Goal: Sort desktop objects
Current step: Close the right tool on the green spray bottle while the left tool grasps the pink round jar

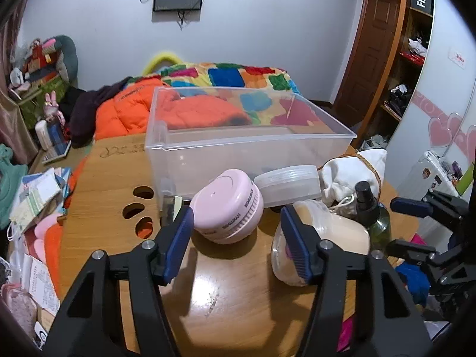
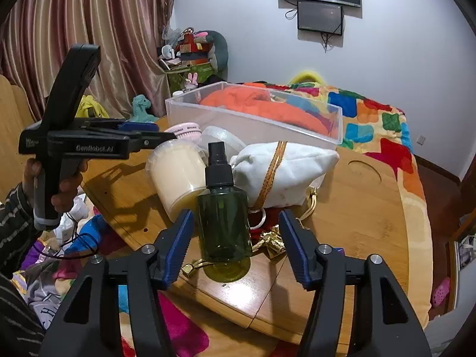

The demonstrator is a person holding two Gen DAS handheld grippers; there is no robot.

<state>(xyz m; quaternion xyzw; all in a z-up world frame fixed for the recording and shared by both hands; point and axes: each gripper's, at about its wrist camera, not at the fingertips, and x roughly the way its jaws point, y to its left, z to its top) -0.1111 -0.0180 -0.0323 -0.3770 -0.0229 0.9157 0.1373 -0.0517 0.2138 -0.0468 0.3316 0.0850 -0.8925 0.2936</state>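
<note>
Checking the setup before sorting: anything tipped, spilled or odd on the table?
Two things are tipped: the cream-filled tub lies on its side beside the green spray bottle, and the pink case leans askew against the clear bin. No spill visible.

bin [image 1: 208, 148]: I see a clear plastic tub, upright, empty, at 12 o'clock on the wooden desk.
pink case [image 1: 227, 205]: round, tilted, leaning at the bin's front wall.
lidded tub [image 1: 290, 183]: clear, round, at 3 o'clock of the pink case.
cream jar [image 2: 175, 169]: on its side, beside the spray bottle.
spray bottle [image 2: 223, 220]: green, black pump, upright.
pouch [image 2: 282, 169]: white cloth, gold band, behind the bottle.
</note>
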